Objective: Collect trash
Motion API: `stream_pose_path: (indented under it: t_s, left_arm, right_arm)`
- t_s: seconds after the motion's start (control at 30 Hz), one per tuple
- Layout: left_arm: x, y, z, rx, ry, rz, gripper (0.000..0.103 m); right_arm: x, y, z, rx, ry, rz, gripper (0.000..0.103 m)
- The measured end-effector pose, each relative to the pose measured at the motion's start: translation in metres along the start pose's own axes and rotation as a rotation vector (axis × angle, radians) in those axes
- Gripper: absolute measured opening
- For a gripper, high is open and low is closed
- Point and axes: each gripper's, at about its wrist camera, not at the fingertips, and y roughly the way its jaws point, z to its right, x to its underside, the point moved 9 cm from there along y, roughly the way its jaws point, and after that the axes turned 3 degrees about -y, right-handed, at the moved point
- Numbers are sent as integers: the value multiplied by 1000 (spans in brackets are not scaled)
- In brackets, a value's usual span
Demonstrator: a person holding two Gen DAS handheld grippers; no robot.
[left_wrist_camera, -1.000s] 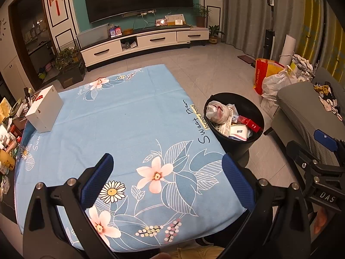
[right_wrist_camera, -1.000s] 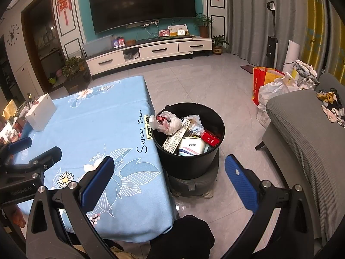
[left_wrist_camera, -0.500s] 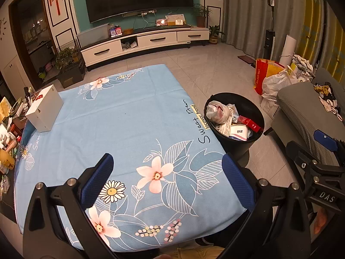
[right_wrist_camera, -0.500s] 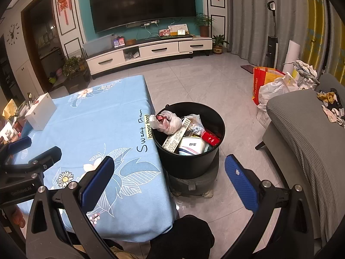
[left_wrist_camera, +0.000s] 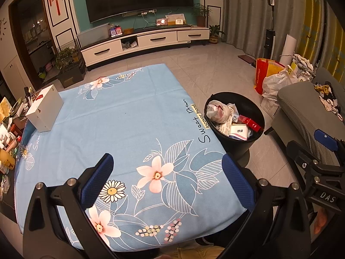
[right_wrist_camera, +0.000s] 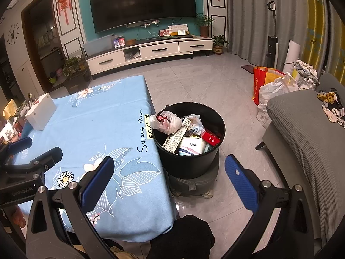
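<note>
A pale blue floral tablecloth (left_wrist_camera: 120, 129) is covering the table, with a white box (left_wrist_camera: 44, 111) sitting near its far left edge. The left gripper (left_wrist_camera: 167, 181) is hovering over the near flowers, jaws spread wide and holding nothing. The right gripper (right_wrist_camera: 168, 179) is hanging past the table's right edge, likewise wide and empty. Just beside that edge, on the grey tiled floor (right_wrist_camera: 194, 84), a black bin (right_wrist_camera: 189, 161) is standing, holding the trash (right_wrist_camera: 185, 133): a knotted white bag, cartons, a red packet. A television (right_wrist_camera: 142, 2) is hanging on the far teal wall.
</note>
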Motion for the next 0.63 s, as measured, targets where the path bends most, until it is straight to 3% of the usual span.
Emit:
stream_pose_path:
  t_s: [0.63]
  left_arm:
    - [-1,-1,1,7,8,5,100]
  right_arm:
    - [-1,0,0,2,3,3,100]
